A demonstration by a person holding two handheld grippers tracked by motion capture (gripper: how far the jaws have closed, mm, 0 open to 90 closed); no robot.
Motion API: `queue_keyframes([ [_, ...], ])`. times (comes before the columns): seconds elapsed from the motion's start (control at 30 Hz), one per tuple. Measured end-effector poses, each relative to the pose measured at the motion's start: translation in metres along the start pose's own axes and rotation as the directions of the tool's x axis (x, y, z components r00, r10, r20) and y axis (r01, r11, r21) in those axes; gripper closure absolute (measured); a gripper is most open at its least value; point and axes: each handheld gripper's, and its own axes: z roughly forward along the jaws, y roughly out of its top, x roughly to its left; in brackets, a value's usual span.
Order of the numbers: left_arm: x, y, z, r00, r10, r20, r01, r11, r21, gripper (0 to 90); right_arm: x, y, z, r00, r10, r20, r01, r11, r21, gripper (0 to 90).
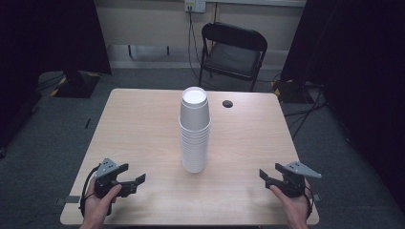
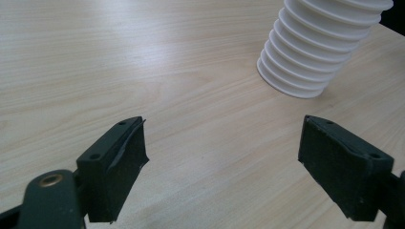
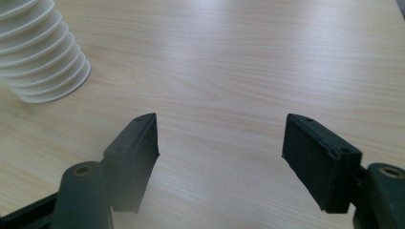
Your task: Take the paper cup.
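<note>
A tall stack of white cups (image 1: 195, 131) stands upright on the wooden bench (image 1: 143, 124), about midway between its left and right edges, with its open mouth up. Everything else is placed from this stack.

The left claw (image 1: 136, 181) sits on the near side of the stack and to its left, well apart from it, close to the bench's near edge, held in a hand (image 1: 98, 205). In the left gripper view its jaws stand wide apart with only bare wood between them; the foot of the stack (image 2: 305, 62) lies beyond them, toward the upper right, untouched.

The right claw (image 1: 265, 177) sits on the near side of the stack and to its right, likewise well apart, in the other hand (image 1: 293, 207). In the right gripper view its jaws are spread wide and grip nothing; the stack's ribbed base (image 3: 45, 57) lies ahead at the upper left, clear of both jaws.

Beyond the stack, a small dark hole (image 1: 228, 103) marks the benchtop, and a black folding chair (image 1: 232, 55) stands behind the far edge.
</note>
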Motion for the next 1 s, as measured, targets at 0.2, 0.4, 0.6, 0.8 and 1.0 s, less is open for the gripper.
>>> queue_keyframes([
  [0.2,0.001,0.0,0.001,0.9998,-0.016,-0.012,0.016,0.9999,0.001,15.9,0.005,0.001,0.001,0.9994,0.013,-0.031,-0.013,1.0,0.006,24.7],
  [0.4,0.0,0.005,0.002,0.9999,0.002,0.013,-0.002,1.0,-0.004,16.0,0.005,0.001,0.002,0.9991,0.005,-0.042,-0.004,1.0,0.013,23.2],
  [0.6,-0.01,0.012,-0.003,0.9985,0.033,0.045,-0.031,0.9991,-0.028,16.3,0.007,0.002,0.002,0.9985,0.007,-0.054,-0.006,1.0,0.018,21.5],
  [0.8,-0.021,0.024,-0.009,0.9951,0.091,0.038,-0.089,0.9941,-0.063,19.1,0.012,0.001,0.001,0.9976,0.001,-0.07,0.0,1.0,0.018,21.1],
  [1.0,-0.032,0.038,-0.008,0.9924,0.105,0.064,-0.1,0.9914,-0.085,18.7,0.012,0.002,0.002,0.9974,0.001,-0.072,0.0,1.0,0.016,21.0],
])
